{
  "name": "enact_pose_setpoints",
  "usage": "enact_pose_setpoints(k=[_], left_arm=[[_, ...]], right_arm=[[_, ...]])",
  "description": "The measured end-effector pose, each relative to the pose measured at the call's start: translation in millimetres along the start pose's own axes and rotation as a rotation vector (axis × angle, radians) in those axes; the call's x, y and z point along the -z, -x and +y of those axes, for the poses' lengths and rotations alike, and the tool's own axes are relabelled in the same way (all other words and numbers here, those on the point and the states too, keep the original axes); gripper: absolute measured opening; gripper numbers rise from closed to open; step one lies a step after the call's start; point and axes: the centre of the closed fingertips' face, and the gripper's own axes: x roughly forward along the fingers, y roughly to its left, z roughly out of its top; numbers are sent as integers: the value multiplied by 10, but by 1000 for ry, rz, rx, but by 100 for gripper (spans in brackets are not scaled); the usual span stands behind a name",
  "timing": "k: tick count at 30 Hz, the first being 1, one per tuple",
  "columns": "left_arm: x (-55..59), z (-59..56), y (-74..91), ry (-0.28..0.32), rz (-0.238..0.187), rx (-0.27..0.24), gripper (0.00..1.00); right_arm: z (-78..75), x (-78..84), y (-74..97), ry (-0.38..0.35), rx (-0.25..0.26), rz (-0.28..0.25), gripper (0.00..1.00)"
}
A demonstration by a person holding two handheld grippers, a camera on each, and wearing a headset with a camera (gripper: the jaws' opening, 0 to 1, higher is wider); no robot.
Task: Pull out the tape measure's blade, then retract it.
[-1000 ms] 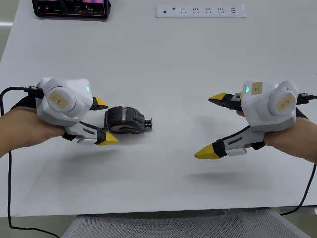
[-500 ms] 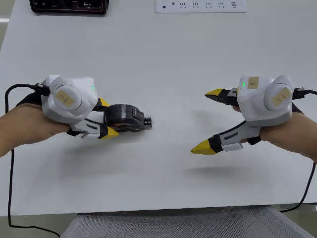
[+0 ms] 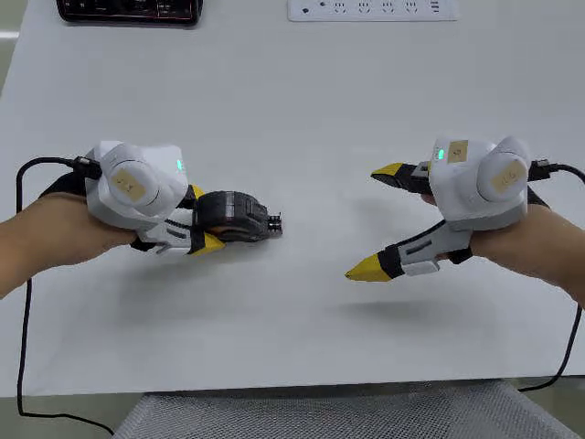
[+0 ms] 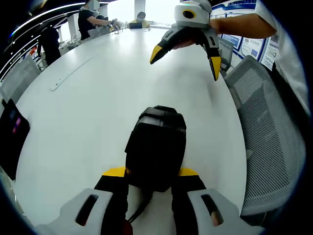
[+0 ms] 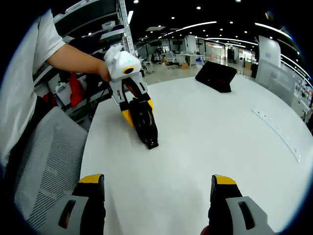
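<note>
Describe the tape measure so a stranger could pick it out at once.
On the white table, find the left hand-held gripper. Clamped between its yellow-tipped jaws is the tape measure: a chunky, rounded black case, unlike the flat white power strip at the far edge.

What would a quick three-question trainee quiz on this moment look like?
1. True or false: the left gripper is shut on the tape measure.
2. The right gripper is: A) open, apart from the tape measure; B) shut on the blade; C) shut on nothing.
3. Fill in: the blade tip sits at the case mouth, so the blade is ____.
Key: 1 true; 2 A; 3 retracted.
</note>
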Motion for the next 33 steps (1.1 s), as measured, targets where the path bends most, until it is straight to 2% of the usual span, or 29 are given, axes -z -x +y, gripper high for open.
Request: enact_pose_setpoints(k=[4,9,15,26,33], left_arm=[[-4,-2,0,-4,0,0,29],[-6,-1,-4,4,-13,0,28],[-2,-4,-4,0,-5,-1,28],[13,-9,-5,8,9,8,28],[17,-17,-5,12,14,15,28]], right_arm=[[0,1,-66,7,-10,-4,86],[-6,-81,-174,15,-21,-34,82],[5,-151,-312,46,-39,-53,76],[-32,-110,-502,56,-58,-65,65],[-34,-140,-609,68,-73,-77,56]])
